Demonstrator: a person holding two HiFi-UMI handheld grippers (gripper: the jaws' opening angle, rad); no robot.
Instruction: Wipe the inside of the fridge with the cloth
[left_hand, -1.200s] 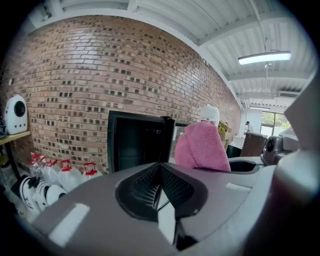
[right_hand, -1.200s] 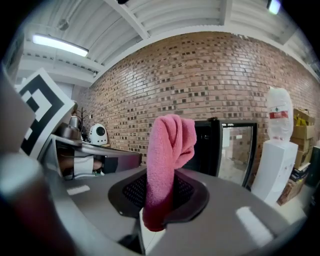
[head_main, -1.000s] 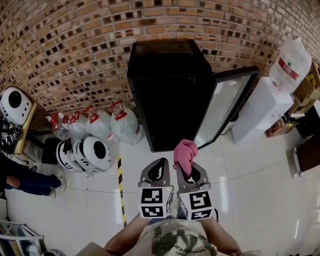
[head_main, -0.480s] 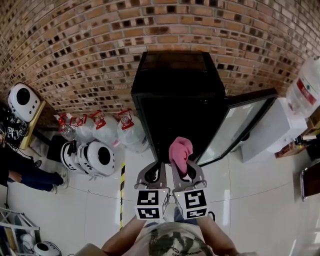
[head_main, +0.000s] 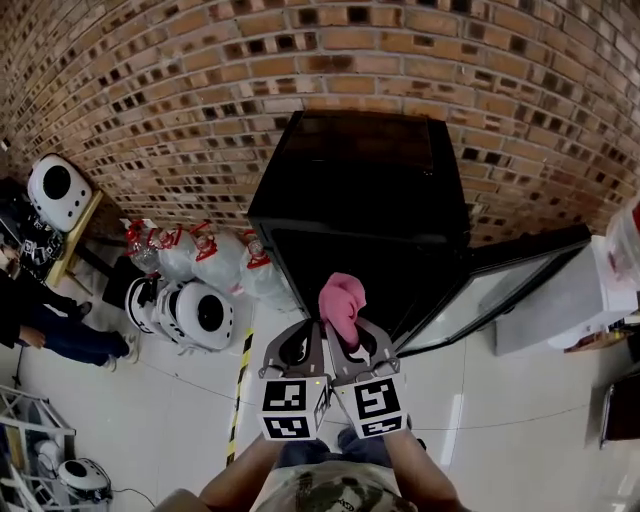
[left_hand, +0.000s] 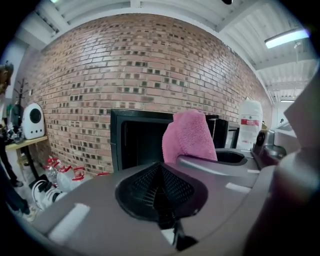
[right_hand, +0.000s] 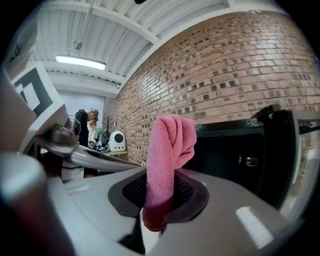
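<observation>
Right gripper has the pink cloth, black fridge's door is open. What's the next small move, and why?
Probably ease the right gripper forward into the black fridge. Its jaws are shut on the pink terry cloth, the glass door stands open at right, and the cloth hasn't reached the interior yet.

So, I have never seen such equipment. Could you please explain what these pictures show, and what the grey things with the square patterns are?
There is no robot here. A person holds two grey handheld grippers, each with two jaws, and the patterned cubes are part of them. The head view comes from a camera on the person's head, looking down. The other two views come from a camera on each gripper. The left gripper is shut and empty. The right gripper is shut on a pink cloth. Ahead stands a black fridge with its door open, against a brick wall. Water bottles are on the floor beside it.
</observation>
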